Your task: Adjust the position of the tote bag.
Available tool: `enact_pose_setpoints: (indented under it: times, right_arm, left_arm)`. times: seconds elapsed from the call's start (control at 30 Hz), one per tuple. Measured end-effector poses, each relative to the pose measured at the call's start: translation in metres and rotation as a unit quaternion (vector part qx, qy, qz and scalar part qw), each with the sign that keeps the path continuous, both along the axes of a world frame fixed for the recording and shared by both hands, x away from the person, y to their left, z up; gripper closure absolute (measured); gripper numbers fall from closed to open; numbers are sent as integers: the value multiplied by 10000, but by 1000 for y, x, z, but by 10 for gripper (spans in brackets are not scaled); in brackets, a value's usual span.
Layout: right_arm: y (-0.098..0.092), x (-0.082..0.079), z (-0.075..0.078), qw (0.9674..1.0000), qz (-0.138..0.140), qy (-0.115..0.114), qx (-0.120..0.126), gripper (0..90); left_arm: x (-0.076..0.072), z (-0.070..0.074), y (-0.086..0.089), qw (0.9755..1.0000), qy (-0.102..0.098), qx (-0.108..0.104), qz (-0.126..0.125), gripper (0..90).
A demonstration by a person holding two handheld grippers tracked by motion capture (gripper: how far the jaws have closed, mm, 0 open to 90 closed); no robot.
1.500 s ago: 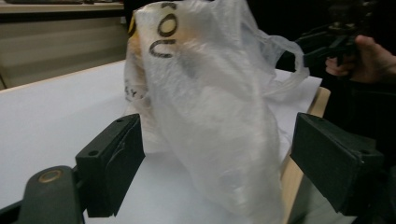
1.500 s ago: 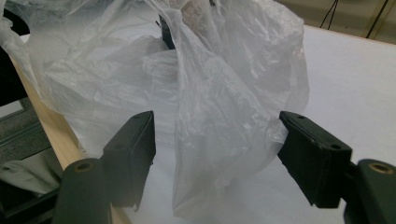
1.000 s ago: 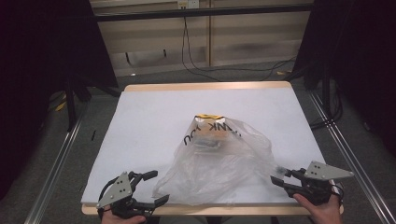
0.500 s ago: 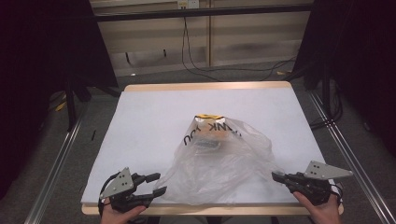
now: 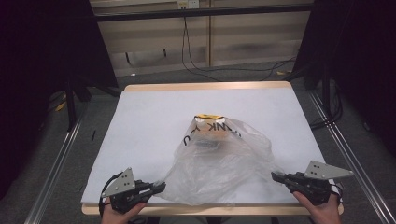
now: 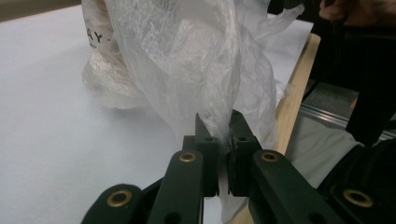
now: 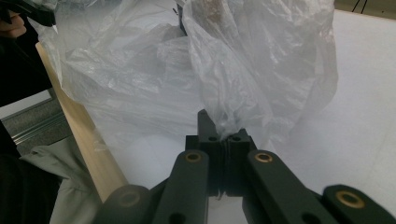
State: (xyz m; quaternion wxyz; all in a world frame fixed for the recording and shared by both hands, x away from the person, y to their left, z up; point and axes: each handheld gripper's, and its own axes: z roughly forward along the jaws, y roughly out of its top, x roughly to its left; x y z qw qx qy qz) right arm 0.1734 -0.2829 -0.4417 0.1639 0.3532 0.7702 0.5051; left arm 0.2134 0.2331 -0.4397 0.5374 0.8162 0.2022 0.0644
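A clear plastic bag [image 5: 219, 161] with dark printed lettering lies crumpled on the white table [image 5: 154, 121], spread from the middle toward the near wooden edge, and something dark and something yellow show faintly through its far end.

The left gripper [image 5: 159, 187] sits at the near left corner of the table, held in the person's left hand [image 5: 122, 212]. Its jaws have just been closing, and in the left gripper view they stand almost together with a thin fold of the bag's film pinched between the pads [image 6: 223, 135]. The film rises from the jaws in a wrinkled sheet.

The right gripper [image 5: 276, 176] rests at the near right corner in the person's right hand [image 5: 322, 210], its tips pointing inward at the bag's right edge. Its jaws have also just been closing; in the right gripper view they are pressed together on a gathered bunch of the bag's plastic [image 7: 224, 128], which fans out above them.

The two grippers are well apart, with the bag stretched loosely between them.
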Motion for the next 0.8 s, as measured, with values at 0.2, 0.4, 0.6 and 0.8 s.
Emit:
enact_pose_setpoints:
  times: [0.2, 0.4, 0.6, 0.8]
  right_arm:
    - [-1, 0, 3, 9999, -74, -122, -1, 888]
    - [-3, -3, 6, 9997, -78, -152, 180, 888]
    - [-2, -5, 10, 9995, -35, -227, 239, 889]
    - [-2, -1, 15, 9989, -19, -329, 318, 889]
  left_arm:
    - [-1, 5, 1, 10000, -6, -56, -70, 868]
    - [0, 7, 0, 9999, 30, -100, -104, 869]
    - [2, 14, 0, 9998, -94, -169, -104, 874]
    - [4, 19, 2, 9994, -133, -300, -85, 876]
